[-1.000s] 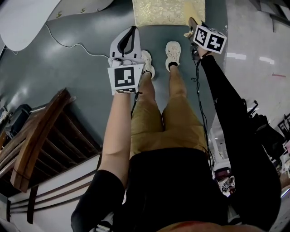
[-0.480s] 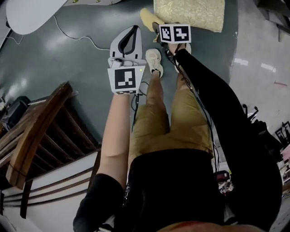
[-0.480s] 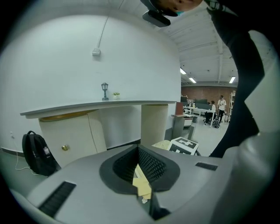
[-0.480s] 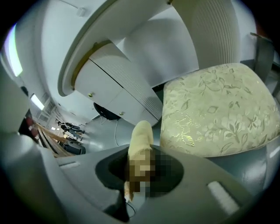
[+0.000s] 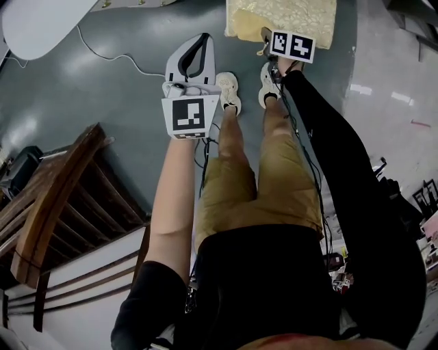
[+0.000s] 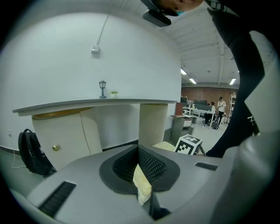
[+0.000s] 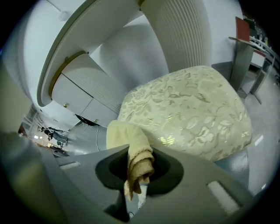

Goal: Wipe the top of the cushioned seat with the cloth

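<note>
The cushioned seat (image 5: 280,15) has a pale gold floral top and stands on the grey floor ahead of the person's feet; the right gripper view shows it close up (image 7: 188,109). My right gripper (image 5: 267,39) is at the seat's near edge, shut on a folded pale yellow cloth (image 7: 133,146) that sticks out past the jaws (image 7: 138,175). My left gripper (image 5: 202,39) is held in the air left of the seat, away from it. It is shut (image 6: 142,175), with a scrap of pale yellow cloth (image 6: 142,186) between its jaws.
A dark wooden chair (image 5: 55,205) stands at the lower left. A white rounded counter (image 5: 37,20) curves along the top left, with a cable (image 5: 116,65) on the floor. The person's shoes (image 5: 229,92) are just short of the seat. A black backpack (image 6: 30,151) leans against the counter.
The right gripper with the cloth swung left past the seat's left corner, then came back right to the middle of its near edge. The left gripper has stayed about where it was.
</note>
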{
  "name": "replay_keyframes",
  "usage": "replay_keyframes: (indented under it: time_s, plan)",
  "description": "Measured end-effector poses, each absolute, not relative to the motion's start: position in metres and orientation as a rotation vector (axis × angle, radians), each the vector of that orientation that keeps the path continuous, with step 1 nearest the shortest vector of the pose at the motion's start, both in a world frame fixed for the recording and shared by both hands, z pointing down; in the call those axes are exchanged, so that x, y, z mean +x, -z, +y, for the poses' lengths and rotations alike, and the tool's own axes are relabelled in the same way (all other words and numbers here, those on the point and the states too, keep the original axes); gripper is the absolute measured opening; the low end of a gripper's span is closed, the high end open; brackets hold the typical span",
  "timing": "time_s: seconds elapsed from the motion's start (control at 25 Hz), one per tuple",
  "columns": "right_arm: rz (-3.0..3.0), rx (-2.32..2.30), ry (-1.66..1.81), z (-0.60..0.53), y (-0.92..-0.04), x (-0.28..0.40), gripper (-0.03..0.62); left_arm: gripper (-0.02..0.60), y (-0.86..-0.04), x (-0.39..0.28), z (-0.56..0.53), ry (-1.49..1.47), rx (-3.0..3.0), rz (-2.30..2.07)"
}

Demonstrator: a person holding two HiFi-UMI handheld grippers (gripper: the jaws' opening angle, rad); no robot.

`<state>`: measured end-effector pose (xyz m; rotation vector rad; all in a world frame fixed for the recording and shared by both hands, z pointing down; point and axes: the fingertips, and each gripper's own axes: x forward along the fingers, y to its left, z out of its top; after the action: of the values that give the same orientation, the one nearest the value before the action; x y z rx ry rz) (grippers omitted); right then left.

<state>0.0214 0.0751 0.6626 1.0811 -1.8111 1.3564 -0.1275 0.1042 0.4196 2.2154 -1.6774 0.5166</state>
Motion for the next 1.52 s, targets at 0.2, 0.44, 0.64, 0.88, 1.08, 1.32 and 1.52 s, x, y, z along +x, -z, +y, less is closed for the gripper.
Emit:
replay_keyframes:
  time_s: [0.2,0.44,0.64,0.88,1.08,1.32,1.52]
  plan:
    - [-1.783,1.121,-1.324,0.059,-0.663,0.09,0.057,0.005,-0.424,-0.084,0.087,-0.507,2.234,-1.618]
    - [-1.725,1.237,-1.317,0.041,-0.659,0.175,0.055,0.005,-0.426,-0.032,0.061,-0.52,2.287,-1.535]
    - [-1.67,1.304,-1.276,0.031,-0.657,0.242,0.055,0.005,-0.424,0.005,0.037,-0.53,2.314,-1.509]
    - [-1.565,1.427,-1.201,0.023,-0.649,0.329,0.055,0.005,-0.426,0.039,0.017,-0.545,2.342,-1.48]
    - [-1.692,1.316,-1.112,0.034,-0.635,0.341,0.055,0.005,-0.428,0.05,0.014,-0.548,2.33,-1.48]
    - [-1.912,1.186,-1.13,0.043,-0.621,0.316,0.055,0.005,-0.444,0.052,0.016,-0.583,2.303,-1.488]
    - [-1.934,1.205,-1.146,0.039,-0.62,0.314,0.055,0.005,-0.445,0.055,0.016,-0.593,2.301,-1.494]
